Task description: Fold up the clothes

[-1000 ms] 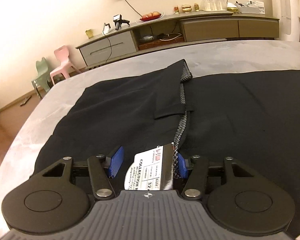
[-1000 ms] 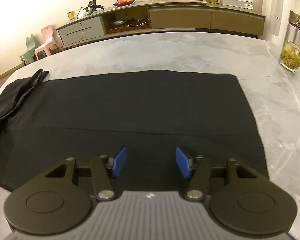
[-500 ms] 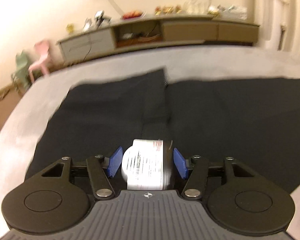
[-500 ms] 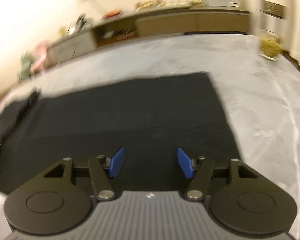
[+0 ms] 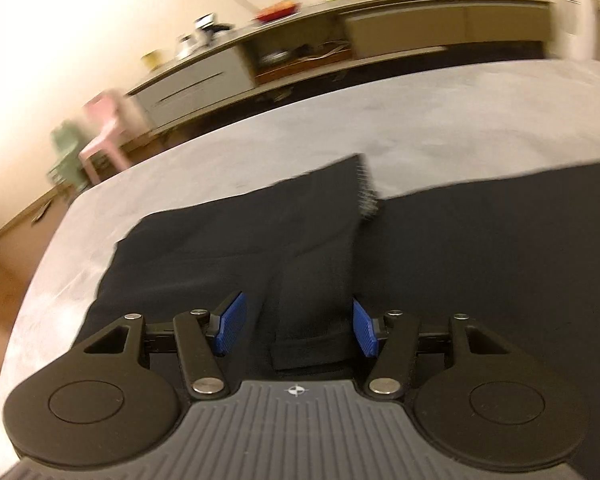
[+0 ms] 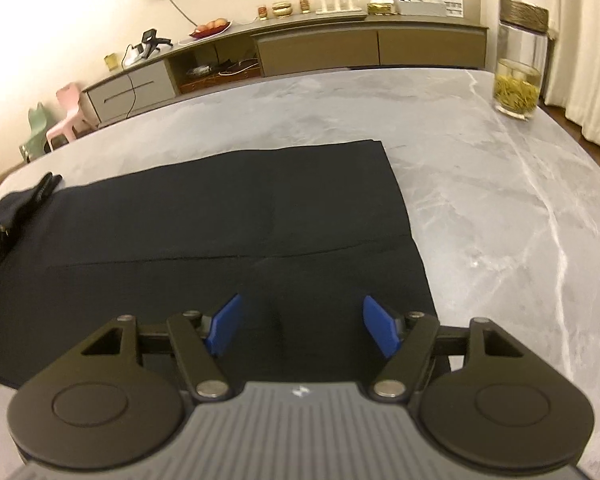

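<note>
Folding is only partly done: black trousers [image 6: 220,240] lie flat beneath both spread jaws, left gripper [image 5: 298,328] straddling an ungripped waistband fold, right gripper [image 6: 302,330] opening over bare cloth.

The black garment [image 6: 204,232] is matt woven cloth. The grey marble-look tabletop [image 6: 500,208] is smooth, white-veined. The clear jar [image 6: 518,68] is glossy glass.
</note>
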